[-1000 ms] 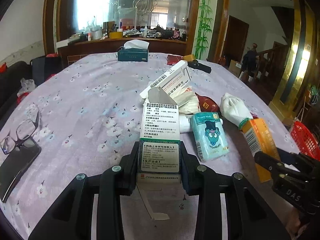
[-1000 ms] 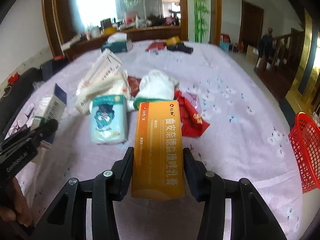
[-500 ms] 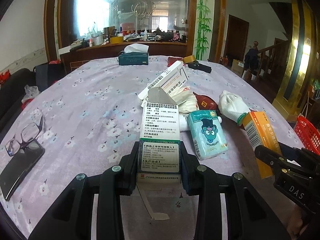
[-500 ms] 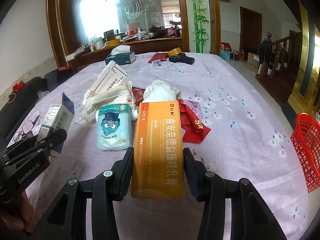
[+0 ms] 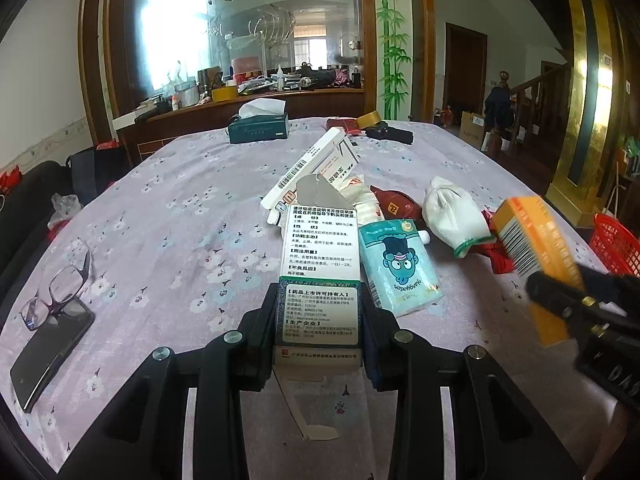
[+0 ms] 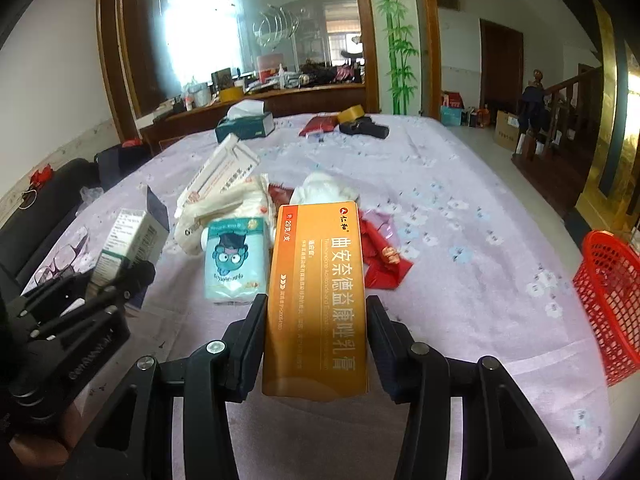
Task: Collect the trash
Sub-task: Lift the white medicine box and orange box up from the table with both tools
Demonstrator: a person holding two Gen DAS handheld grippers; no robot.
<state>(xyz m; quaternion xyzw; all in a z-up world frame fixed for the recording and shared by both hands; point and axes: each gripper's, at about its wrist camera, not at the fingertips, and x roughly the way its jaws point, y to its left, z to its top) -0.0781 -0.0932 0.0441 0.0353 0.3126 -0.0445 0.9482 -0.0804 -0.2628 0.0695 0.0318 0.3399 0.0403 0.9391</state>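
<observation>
Our left gripper squeezes the white box at bottom middle, long side pointing up the picture. Our right gripper squeezes the orange box, pointing likewise, above the bench.

tablecloth: pale lilac, strewn with small white and dark blossoms
box at lower centre of the right wrist view: orange, white lettering, red logo
box at lower centre of the left wrist view: white with black print, dark green band
tissue pack: light blue, cartoon face in dark blue
basket at right edge: red mesh
wrappers: red
tissue box, upper centre: dark teal
phone at lower left: black
grippers' fingers: black
</observation>
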